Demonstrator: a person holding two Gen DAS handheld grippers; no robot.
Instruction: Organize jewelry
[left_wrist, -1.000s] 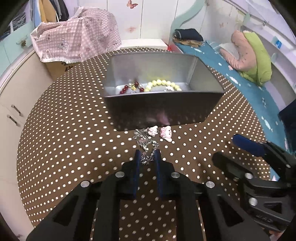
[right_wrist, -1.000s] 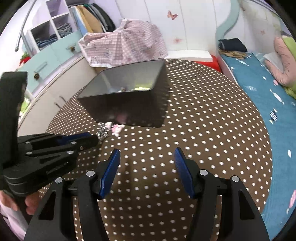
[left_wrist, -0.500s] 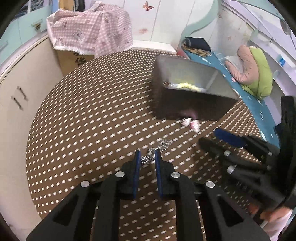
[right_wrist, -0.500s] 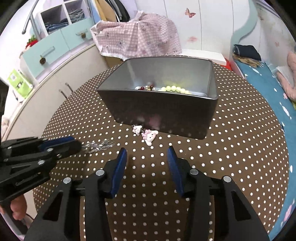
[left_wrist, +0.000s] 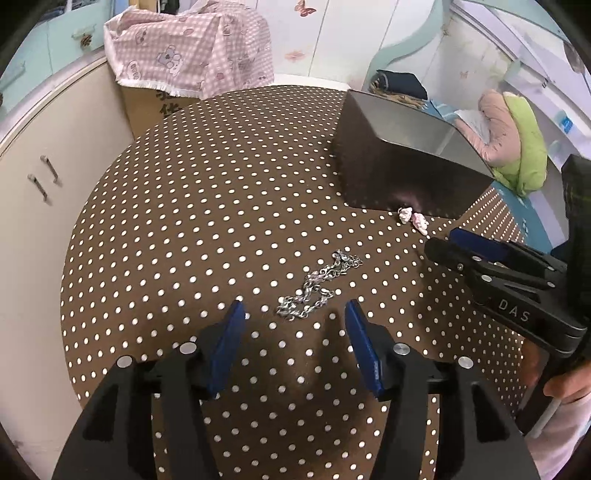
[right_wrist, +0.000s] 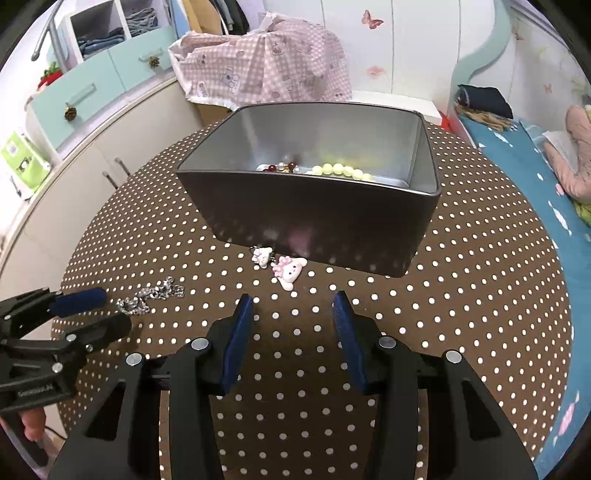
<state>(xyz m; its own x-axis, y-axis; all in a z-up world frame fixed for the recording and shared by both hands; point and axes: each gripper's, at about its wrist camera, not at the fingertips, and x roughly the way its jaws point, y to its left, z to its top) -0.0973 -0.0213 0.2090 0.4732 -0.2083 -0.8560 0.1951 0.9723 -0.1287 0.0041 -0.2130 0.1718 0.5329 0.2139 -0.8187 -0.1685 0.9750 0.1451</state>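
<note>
Two pieces still out on the counter (left_wrist: 184, 229): the silver chain (left_wrist: 319, 288) and the pair of pink bunny charms (right_wrist: 282, 266). Beads are already in the metal tin (right_wrist: 314, 206), a pale yellow strand (right_wrist: 341, 171) and some dark red ones (right_wrist: 284, 166) at its bottom

Left tool (left_wrist: 293, 319) has just been opening; jaws stand apart with nothing pinched, and the chain lies loose in a heap just ahead of the tips, towards the middle of the counter, well clear of its left edge. Right tool (right_wrist: 293, 310) stands half open and empty, lined up on the charms, which sit against the foot of the tin's near wall

My read: the chain was pulled clear of the charms so each can go in separately. For the charms:
- come in low with the right tool, one pad each side of the bigger bunny
- they look hard, flat and slick, so pinch across the body, not the ears
- the two appear linked by small rings, so I'd expect the second to trail; lift slowly and clear the tin's rim before letting go
- don't drive the tips into the tin wall, it's light and will likely slide on the cloth

Keep the left tool parked near the chain, out of the right one's path
</note>
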